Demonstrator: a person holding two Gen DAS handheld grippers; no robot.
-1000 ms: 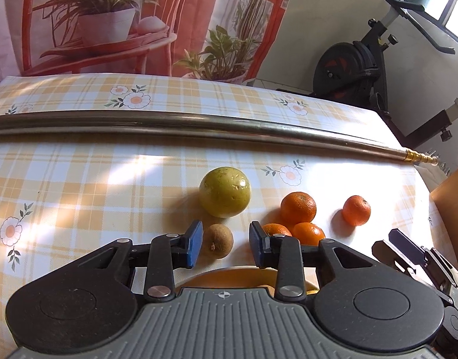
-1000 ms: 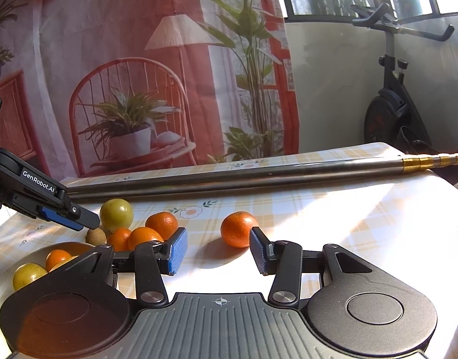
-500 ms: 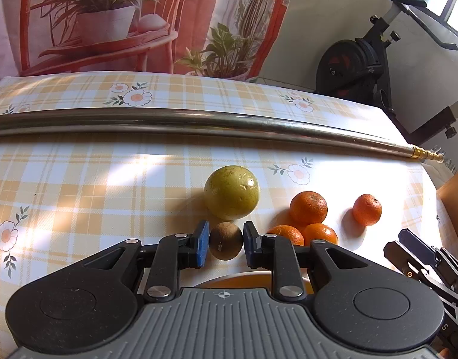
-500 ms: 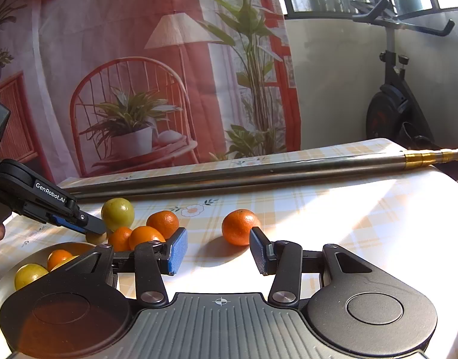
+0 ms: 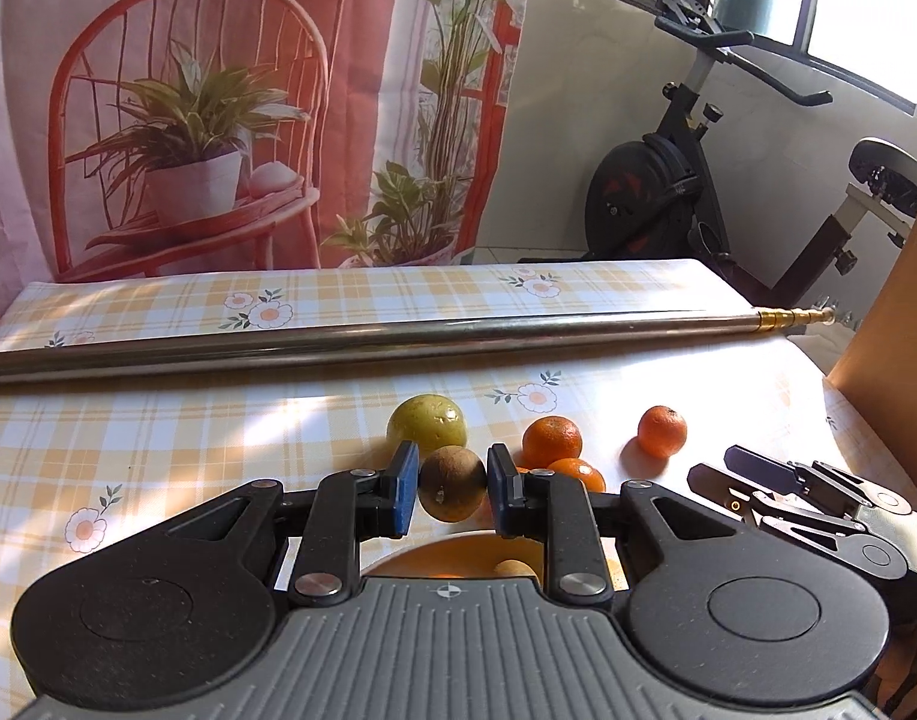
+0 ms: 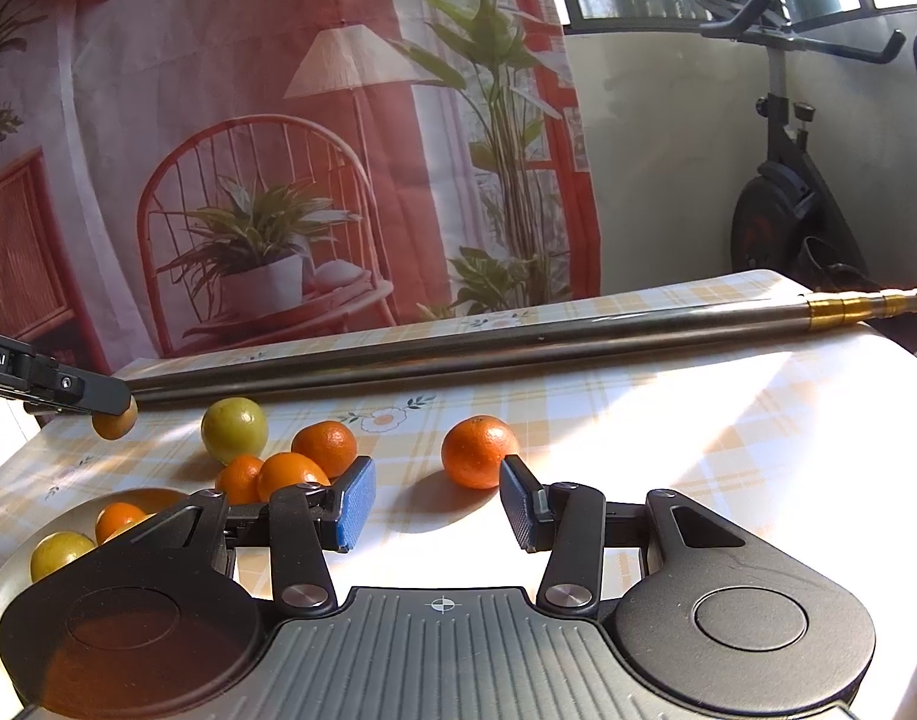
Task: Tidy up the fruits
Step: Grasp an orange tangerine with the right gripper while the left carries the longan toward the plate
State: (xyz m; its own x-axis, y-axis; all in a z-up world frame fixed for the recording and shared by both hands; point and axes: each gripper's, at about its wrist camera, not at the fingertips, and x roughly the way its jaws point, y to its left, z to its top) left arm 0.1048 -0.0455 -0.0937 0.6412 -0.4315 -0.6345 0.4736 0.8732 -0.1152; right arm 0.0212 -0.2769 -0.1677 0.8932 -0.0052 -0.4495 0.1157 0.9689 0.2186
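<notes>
While its two blue pads press on either side of a small round brown fruit (image 5: 451,483), the left gripper (image 5: 451,487) holds that fruit clear of the table; in the right wrist view the same fruit hangs from the tip of the left gripper above the cloth, at the far left. Below and just behind the held fruit lies a plate (image 5: 434,558), mostly hidden by the gripper body; the right wrist view shows an orange (image 6: 119,521) and a yellow-green fruit (image 6: 59,553) lying in it. Beyond the pads, a large yellow-green fruit (image 5: 427,420) sits on the checked tablecloth (image 5: 158,450). To its right three oranges (image 5: 552,441) cluster close together, and one more orange (image 5: 662,431) sits apart from them, further right.

The right gripper (image 6: 437,504) has its jaws spread wide with nothing between them; it hovers low over the table with the lone orange just ahead of its right finger. A long metal pole (image 5: 368,342) with a brass-coloured end lies across the table behind all the fruit. An exercise bike (image 5: 668,198) stands on the floor past the table's far edge.
</notes>
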